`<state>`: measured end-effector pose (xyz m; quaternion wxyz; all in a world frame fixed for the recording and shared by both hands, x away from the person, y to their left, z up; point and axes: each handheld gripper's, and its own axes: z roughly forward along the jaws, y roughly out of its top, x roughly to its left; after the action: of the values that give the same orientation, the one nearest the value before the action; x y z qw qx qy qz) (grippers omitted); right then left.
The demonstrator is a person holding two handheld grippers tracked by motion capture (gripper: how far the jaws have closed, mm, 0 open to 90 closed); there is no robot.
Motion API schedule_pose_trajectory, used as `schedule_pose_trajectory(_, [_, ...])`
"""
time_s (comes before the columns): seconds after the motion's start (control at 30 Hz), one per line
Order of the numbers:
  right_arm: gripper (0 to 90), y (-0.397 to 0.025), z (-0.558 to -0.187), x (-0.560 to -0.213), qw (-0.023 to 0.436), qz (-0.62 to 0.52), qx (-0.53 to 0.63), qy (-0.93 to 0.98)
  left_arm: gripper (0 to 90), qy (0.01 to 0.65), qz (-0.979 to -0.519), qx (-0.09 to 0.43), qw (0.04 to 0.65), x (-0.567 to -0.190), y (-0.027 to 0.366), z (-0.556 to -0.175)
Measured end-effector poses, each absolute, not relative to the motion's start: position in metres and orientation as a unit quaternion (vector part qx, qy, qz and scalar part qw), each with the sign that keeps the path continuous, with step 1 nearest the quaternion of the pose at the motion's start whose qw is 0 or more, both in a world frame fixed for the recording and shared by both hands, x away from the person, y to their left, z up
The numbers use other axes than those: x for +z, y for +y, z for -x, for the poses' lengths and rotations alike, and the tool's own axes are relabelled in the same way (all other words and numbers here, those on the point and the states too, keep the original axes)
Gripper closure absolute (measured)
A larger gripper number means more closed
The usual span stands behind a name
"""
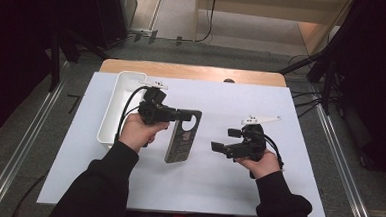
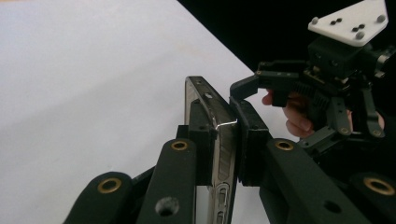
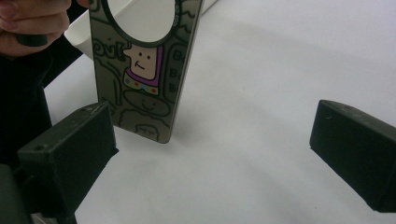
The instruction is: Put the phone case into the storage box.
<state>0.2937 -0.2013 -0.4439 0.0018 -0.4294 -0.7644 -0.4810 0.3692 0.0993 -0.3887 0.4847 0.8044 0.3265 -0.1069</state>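
White tray (image 1: pixel 112 109) on white table (image 1: pixel 276 193)

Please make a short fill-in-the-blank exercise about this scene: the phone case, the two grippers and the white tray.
1. The left gripper is shut on the phone case, which has a large round ____ near its top.
2. The jaws of the right gripper stand ____, with nothing between them.
3. The white tray lies on the ____ side of the table.

Missing words: hole; open; left

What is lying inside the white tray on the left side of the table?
The white tray looks empty where visible, but the left gripper, shut on the phone case, and its cable hide part of it.
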Motion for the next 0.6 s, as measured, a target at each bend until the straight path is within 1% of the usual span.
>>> schedule_pose_trajectory(0.13, [0.0,-0.204,-0.295,-0.443,0.002,0.431,-0.486,-0.76,79.3,0.323,-0.804,-0.109,0.487,-0.389,0.1,-0.367])
schedule_pose_trajectory(0.17, [6.4,-0.204,-0.295,-0.442,0.002,0.43,-0.486,-0.76,79.3,0.319,-0.805,-0.109,0.488,-0.388,0.1,-0.366])
schedule_pose_trajectory(0.2, [9.9,-0.205,-0.294,-0.442,0.001,0.43,-0.488,-0.76,79.3,0.319,-0.805,-0.109,0.488,-0.388,0.1,-0.366])
schedule_pose_trajectory(0.23, [11.4,-0.206,-0.295,-0.442,-0.001,0.43,-0.488,-0.76,79.3,0.316,-0.806,-0.11,0.489,-0.388,0.1,-0.365])
schedule_pose_trajectory(0.6, [11.7,-0.207,-0.296,-0.438,0.009,0.415,-0.504,-0.758,79.3,0.301,-0.811,-0.112,0.49,-0.386,0.097,-0.359])
